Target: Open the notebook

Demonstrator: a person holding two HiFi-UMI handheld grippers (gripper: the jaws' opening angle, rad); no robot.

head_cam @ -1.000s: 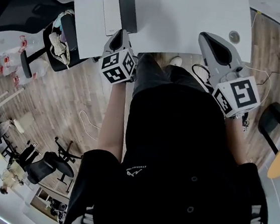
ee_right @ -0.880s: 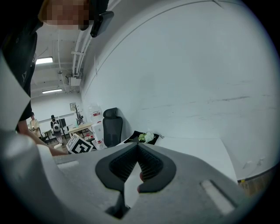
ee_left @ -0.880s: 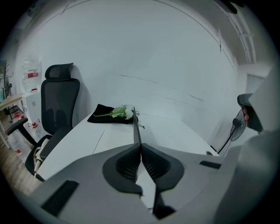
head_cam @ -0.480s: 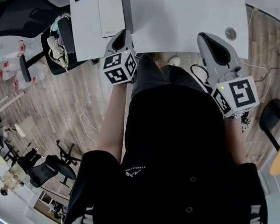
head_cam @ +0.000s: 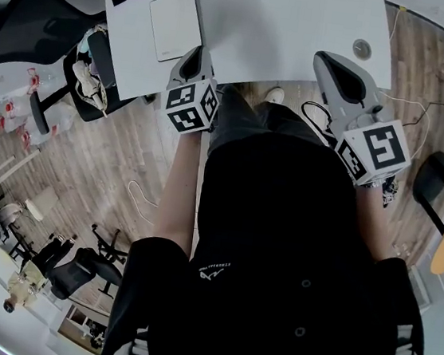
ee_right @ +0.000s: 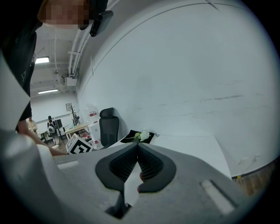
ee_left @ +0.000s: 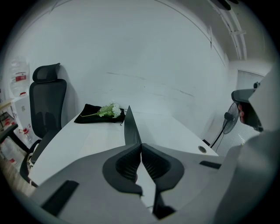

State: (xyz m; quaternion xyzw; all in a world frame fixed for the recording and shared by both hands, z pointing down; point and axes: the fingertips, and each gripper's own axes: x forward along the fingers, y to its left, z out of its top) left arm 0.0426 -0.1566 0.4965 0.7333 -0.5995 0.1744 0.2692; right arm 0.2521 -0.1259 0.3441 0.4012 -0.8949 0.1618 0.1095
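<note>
My left tongs [head_cam: 195, 52] are pinched shut on the front cover [ee_left: 131, 129] of the notebook [head_cam: 172, 23]. In the left gripper view the ribbed black pads meet on a thin dark sheet that rises edge-on from between them like a blade. From my head view the notebook lies at the near left corner of the white bench [head_cam: 305, 22], with the cover standing close to upright along its right side. A pale, blank, rounded-corner page [head_cam: 171, 14] lies bare and flat beside the cover. My right tongs [head_cam: 328, 62] hover at the bench's near edge, well apart from the notebook. Their pads are pressed together at the tips with nothing between them, as the right gripper view [ee_right: 138, 146] shows. Both tongs are smooth grey plastic, and each carries a cube with black-and-white square markers [head_cam: 190, 106]. At the far left corner of the bench lies a soft black cloth [ee_left: 89, 116], and on it rests a white flower [ee_left: 109, 110] with a green stem. A small round cap [head_cam: 361, 48] sits flush in the bench top on the right. A black high-backed chair [ee_left: 46, 105] stands at the left end of the bench, on a wooden plank floor [head_cam: 88, 156].
</note>
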